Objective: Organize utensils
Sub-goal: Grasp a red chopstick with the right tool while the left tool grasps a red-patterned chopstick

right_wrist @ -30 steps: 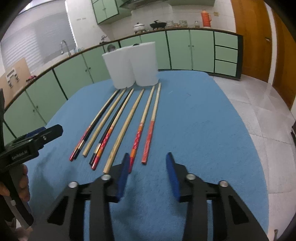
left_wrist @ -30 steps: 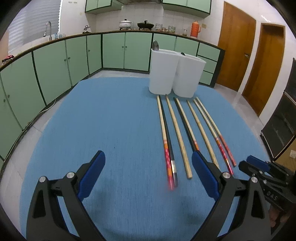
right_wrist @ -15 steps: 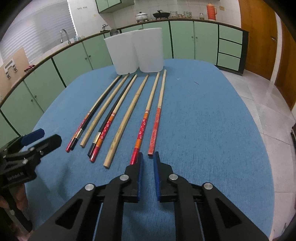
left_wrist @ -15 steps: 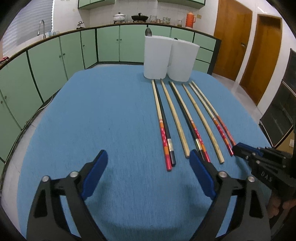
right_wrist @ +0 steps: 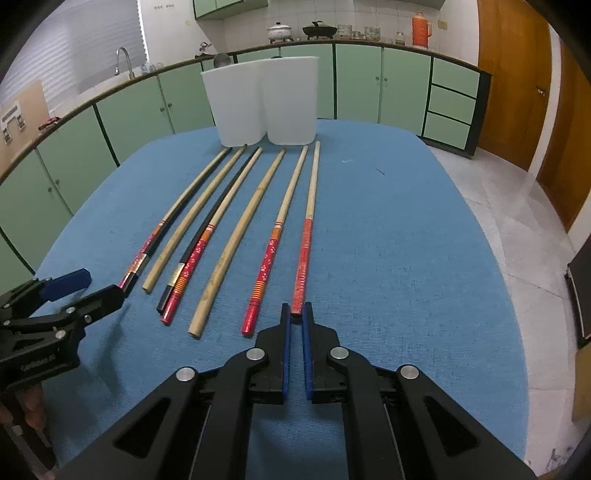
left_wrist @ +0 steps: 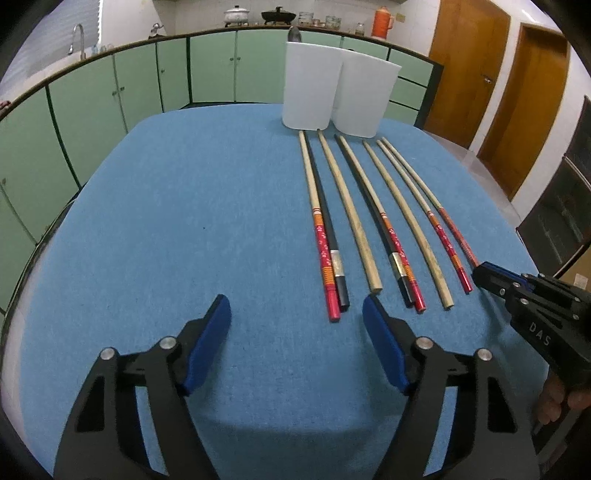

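While the right claw (right_wrist: pixel 296 312) is nearly closed around the near end of the rightmost red-handled chopstick (right_wrist: pixel 303 251), the left claw (left_wrist: pixel 296 314) hangs wide open, empty, above the blue bench (left_wrist: pixel 184 229). Eight chopsticks lie fanned before two white holders (right_wrist: pixel 260 101).

Orange thermos (right_wrist: pixel 421 28), pots (right_wrist: pixel 280 30) on green-cabinet counter (right_wrist: pixel 369 85).

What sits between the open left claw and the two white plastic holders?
Left wrist view: chopsticks on blue cloth, pointing from left claw toward white plastic holders.
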### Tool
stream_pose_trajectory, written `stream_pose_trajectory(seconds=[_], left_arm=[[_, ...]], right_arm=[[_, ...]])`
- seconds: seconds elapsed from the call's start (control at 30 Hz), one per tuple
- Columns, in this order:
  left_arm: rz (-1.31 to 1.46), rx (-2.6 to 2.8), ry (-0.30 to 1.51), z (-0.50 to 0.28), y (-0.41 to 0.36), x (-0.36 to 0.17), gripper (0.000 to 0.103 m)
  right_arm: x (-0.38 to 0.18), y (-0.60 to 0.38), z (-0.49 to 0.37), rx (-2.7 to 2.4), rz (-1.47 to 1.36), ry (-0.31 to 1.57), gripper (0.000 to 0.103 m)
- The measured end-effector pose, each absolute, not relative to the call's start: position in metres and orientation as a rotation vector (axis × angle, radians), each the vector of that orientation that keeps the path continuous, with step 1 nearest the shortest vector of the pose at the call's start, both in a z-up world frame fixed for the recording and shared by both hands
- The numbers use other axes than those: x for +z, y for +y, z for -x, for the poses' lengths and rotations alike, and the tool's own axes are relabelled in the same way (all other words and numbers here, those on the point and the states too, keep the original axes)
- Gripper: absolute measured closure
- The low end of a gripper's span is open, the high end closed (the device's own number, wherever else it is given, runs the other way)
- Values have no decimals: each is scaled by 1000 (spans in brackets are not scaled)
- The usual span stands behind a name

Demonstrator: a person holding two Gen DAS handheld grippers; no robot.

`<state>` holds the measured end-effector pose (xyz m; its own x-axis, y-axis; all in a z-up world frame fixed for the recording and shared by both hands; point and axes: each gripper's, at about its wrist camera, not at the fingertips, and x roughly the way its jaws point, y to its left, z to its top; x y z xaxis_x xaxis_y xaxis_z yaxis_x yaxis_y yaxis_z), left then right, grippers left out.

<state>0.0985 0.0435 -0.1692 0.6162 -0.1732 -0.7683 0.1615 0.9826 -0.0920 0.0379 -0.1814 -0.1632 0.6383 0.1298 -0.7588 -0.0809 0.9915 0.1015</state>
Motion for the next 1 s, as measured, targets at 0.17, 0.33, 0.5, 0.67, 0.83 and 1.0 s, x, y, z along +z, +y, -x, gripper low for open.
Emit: stream_pose_trajectory(seconds=[0.17, 0.33, 0.5, 0.67, 0.83, 1.0], left_arm=[[16, -187, 890, -98, 47, -169, 36], [-6, -183, 891, -98, 43, -170, 36], [-7, -186, 890, -103, 40, -170, 54], [0, -180, 891, -105, 39, -170, 61], [7, -180, 892, -102, 41, -169, 68], [-1, -159, 886, -99, 42, -169, 69]], right_arm=[[-164, -183, -38, 124, -68, 871, 97], [-164, -184, -39, 126, -72, 871, 97], [-164, -184, -39, 123, -74, 872, 97], [-163, -187, -41, 97, -80, 872, 97], [-164, -188, -41, 95, -77, 872, 97], [-164, -189, -41, 97, -79, 872, 97]])
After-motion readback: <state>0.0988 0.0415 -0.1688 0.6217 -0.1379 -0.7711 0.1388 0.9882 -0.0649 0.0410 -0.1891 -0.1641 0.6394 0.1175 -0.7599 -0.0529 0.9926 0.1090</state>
